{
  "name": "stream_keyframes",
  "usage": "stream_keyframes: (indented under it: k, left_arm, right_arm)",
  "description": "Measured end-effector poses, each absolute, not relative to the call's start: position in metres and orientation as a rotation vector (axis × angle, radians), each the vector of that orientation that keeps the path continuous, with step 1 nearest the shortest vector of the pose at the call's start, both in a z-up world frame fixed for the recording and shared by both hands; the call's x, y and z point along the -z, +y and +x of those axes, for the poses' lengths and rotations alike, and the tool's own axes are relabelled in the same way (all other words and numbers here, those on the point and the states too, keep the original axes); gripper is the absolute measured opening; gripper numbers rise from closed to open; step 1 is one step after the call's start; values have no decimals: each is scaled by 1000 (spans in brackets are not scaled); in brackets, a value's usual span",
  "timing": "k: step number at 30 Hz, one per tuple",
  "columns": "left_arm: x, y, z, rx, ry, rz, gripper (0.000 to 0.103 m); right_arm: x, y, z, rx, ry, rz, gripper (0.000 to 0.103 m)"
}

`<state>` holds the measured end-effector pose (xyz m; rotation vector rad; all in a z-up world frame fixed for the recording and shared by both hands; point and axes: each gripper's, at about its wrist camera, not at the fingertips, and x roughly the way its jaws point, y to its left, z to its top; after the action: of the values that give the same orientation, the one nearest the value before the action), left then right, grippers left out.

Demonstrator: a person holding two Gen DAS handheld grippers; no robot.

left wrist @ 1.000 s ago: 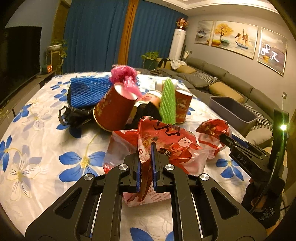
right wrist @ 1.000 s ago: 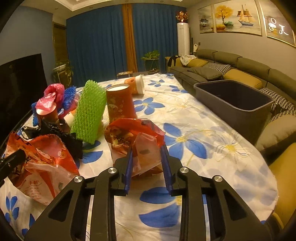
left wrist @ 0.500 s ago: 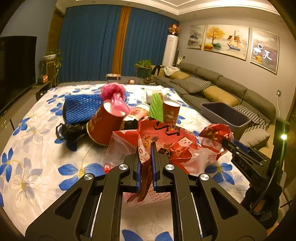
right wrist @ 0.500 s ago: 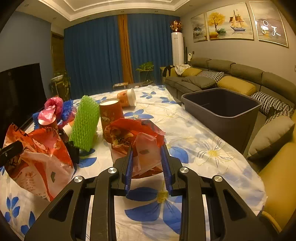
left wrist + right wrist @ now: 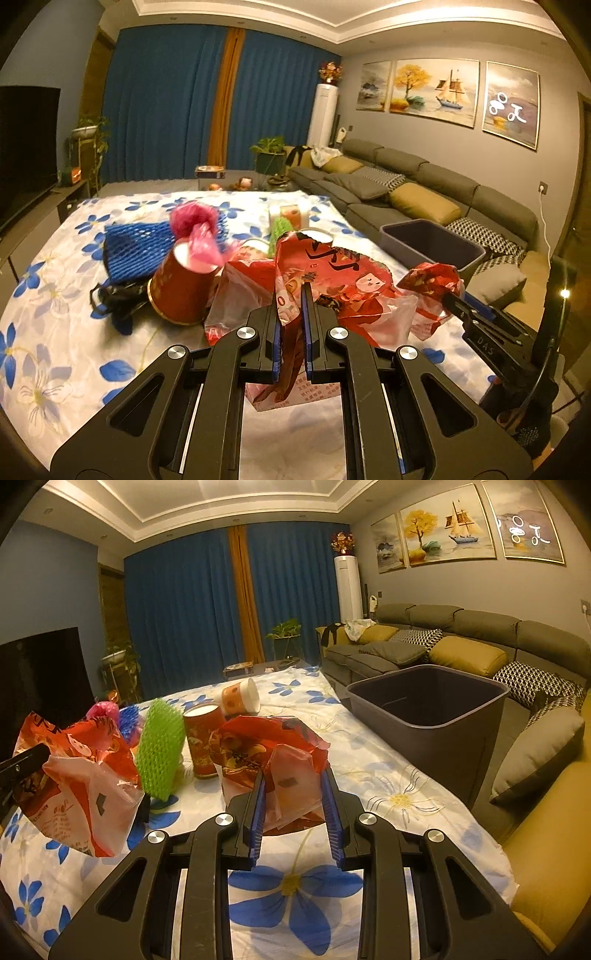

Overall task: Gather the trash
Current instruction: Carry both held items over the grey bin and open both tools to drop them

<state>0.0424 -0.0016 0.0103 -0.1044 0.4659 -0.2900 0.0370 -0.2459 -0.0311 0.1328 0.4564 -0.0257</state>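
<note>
Surface (image 5: 388, 775) covered by a white cloth with blue flowers. At its far right edge stands a dark grey bin (image 5: 428, 716), open at the top. Left tool (image 5: 291, 325): pads pressed nearly together, pinching a large red-and-clear plastic bag (image 5: 332, 273) raised off the cloth. Right tool (image 5: 295, 812): pads part-way closed, clamping a smaller crumpled red bag (image 5: 273, 753) from both sides, just left of the bin. Left of the held bags lies the remaining litter: a blue foam net (image 5: 133, 247); a tipped red paper cup (image 5: 181, 291) with a pink bag (image 5: 195, 225) in its mouth; a green foam net (image 5: 160, 749), upright; an upright red cup (image 5: 201, 746); and, farther off, an orange cup (image 5: 240, 699) on its side.
</note>
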Motion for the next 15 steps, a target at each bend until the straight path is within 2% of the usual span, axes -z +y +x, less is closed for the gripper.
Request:
stream_keyframes:
  k: [7,15]
  left_arm:
    - [-25,-20,56,323,431,-86,8]
    - [-48,-80,95,405,395,-54,8]
  right_arm:
    - [20,-258,40,19,423,168,30]
    - [-8,-294,50,119,326,156,29]
